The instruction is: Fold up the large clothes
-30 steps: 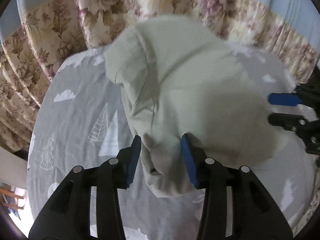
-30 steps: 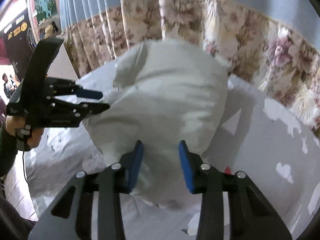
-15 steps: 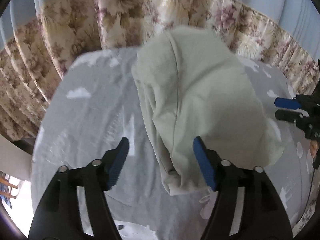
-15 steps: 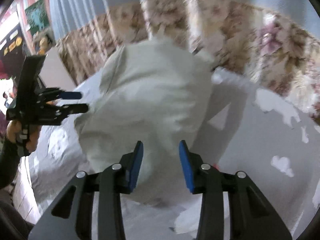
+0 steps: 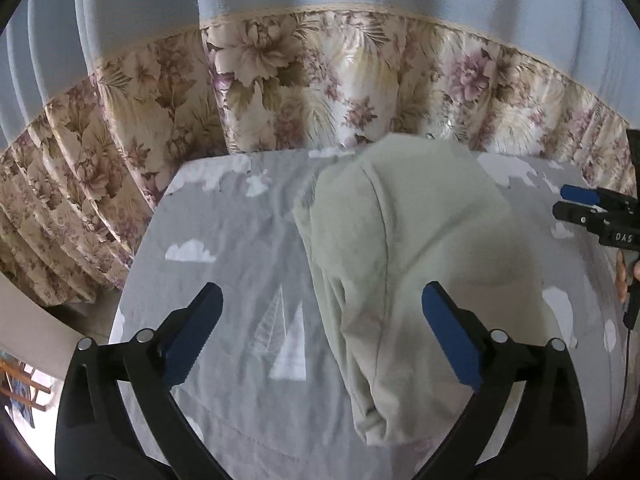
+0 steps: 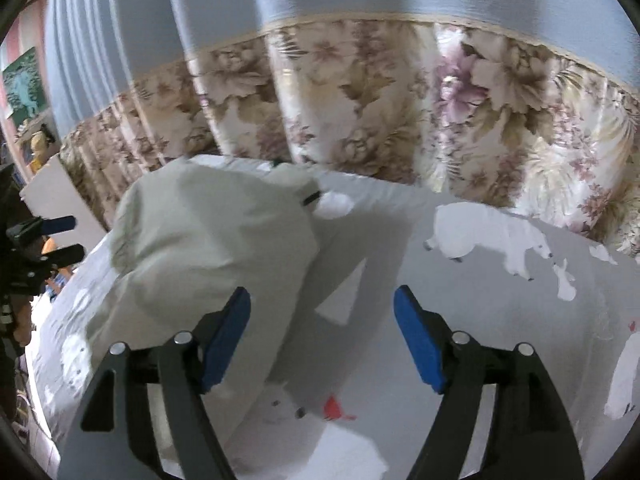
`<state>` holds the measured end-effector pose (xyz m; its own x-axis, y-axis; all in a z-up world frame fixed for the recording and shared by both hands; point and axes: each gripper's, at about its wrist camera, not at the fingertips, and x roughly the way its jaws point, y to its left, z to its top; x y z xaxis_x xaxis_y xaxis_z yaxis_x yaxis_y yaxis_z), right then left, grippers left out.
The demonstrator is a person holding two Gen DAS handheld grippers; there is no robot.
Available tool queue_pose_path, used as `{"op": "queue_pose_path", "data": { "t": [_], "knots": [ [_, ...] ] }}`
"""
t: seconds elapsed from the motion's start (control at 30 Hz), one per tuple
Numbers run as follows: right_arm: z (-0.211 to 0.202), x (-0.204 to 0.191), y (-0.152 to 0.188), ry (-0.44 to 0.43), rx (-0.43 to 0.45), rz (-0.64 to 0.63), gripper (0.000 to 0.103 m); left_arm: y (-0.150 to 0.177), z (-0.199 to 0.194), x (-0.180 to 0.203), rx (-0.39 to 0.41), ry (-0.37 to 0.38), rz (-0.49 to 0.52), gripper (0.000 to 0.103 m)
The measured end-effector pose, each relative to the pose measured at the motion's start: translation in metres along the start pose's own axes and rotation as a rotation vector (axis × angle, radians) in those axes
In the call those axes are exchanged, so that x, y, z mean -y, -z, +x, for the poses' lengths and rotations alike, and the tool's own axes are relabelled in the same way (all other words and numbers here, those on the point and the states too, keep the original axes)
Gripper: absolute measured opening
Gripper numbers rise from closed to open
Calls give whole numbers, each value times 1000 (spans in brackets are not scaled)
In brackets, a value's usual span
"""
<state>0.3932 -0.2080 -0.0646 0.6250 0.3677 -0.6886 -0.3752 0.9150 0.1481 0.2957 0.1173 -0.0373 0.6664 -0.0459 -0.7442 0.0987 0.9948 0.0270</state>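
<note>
The pale green garment (image 5: 416,264) lies in a folded bundle on the grey printed surface (image 5: 240,248), both the left hand-held gripper (image 5: 320,336) and right hand-held gripper (image 6: 322,336) opening with nothing gripped, so the folding looks nearly finished.
</note>
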Motion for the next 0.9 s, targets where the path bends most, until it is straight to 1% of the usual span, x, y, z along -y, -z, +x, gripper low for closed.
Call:
{"op": "queue_pose_path", "data": {
  "t": [0.13,0.2,0.27,0.37,0.47,0.53,0.6,0.67,0.7,0.73,0.8,0.87,0.9],
  "knots": [
    [10,8,-7,2,7,38,75,-11,7,-2,-1,10,-7,99],
    [11,6,-9,-1,22,33,75,-14,10,-3,-6,11,-6,99],
    [13,4,-10,-3,19,26,75,-17,13,-1,-11,11,-1,98],
    [13,2,-11,7,16,7,75,-18,14,4,1,29,13,98],
    [12,-1,-11,33,20,-19,75,-19,19,8,-1,31,27,97],
    [10,-4,-11,52,32,-38,75,-20,27,7,-20,36,33,90],
    [10,-8,-11,63,27,-53,74,-21,36,3,-38,25,26,87],
    [11,-13,-12,76,26,-73,72,-22,43,-1,-55,32,10,80],
    [13,-17,-12,78,24,-92,66,-23,47,-4,-65,41,0,77],
    [15,-21,-13,81,18,-105,55,-23,52,-8,-76,59,-18,74],
    [21,-28,-13,66,2,-119,48,-22,58,-11,-88,78,-34,72],
    [29,-34,-12,50,-16,-129,39,-21,67,-10,-98,83,-32,67],
    [37,-39,-11,64,-33,-147,34,-21,72,-10,-108,84,-32,59]
  ]
}}
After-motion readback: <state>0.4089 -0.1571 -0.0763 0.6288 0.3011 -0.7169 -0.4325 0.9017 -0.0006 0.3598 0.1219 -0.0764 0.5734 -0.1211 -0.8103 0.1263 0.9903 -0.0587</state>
